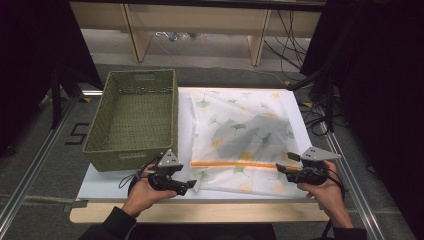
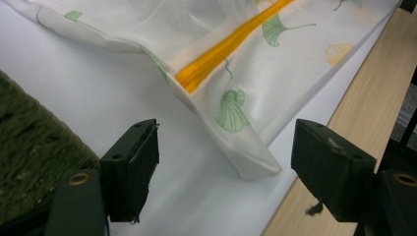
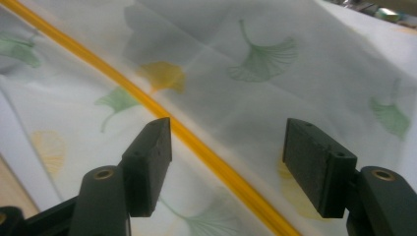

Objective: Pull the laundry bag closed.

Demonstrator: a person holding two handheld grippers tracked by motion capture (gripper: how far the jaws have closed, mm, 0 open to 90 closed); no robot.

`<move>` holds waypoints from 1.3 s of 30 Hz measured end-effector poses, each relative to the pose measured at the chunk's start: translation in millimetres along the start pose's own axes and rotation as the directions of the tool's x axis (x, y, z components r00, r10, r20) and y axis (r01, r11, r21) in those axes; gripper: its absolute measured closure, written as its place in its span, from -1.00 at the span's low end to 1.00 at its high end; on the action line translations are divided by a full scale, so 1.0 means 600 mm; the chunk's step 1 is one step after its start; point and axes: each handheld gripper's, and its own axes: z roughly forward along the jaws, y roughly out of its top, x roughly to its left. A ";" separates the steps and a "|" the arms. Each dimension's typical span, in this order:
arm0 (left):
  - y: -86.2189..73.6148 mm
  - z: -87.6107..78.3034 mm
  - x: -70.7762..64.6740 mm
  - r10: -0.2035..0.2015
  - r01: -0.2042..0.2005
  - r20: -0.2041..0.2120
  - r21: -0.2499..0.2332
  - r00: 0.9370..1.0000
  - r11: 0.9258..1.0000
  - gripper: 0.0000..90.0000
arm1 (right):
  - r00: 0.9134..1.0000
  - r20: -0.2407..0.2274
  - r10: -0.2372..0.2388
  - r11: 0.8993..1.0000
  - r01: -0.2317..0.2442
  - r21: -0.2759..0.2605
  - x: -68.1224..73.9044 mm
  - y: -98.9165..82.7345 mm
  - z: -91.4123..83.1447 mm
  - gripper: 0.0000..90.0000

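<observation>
Lab: black curtains [image 1: 385,100], floor cables [image 1: 300,45], rails [image 1: 30,170].

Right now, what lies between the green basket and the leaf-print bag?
Just a bare strip of white tabletop separates the basket from the bag, seen in the high view.

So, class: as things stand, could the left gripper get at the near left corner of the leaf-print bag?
Probably yes: the left gripper has its jaws open, and the bag's corner lies on the table between them with nothing in the way.

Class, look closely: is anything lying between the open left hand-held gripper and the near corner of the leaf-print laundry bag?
Nothing visible. The left hand-held gripper stands open with the laundry bag corner between its jaws, untouched, over bare white table.
</observation>
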 end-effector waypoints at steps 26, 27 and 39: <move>-0.036 -0.032 -0.011 -0.016 0.015 -0.067 -0.005 0.998 1.000 -0.53 | 0.995 -0.093 -0.030 0.997 0.036 0.063 0.071 -0.029 0.006 -0.28; -0.039 -0.033 -0.011 -0.010 0.010 -0.068 0.002 0.998 1.000 -0.53 | 0.995 -0.091 -0.029 0.997 0.036 0.075 0.075 -0.031 0.003 -0.28; -0.043 -0.034 -0.014 -0.005 0.006 -0.073 0.018 0.997 1.000 -0.53 | 0.996 -0.093 0.015 0.995 -0.006 0.098 0.080 -0.051 -0.011 -0.31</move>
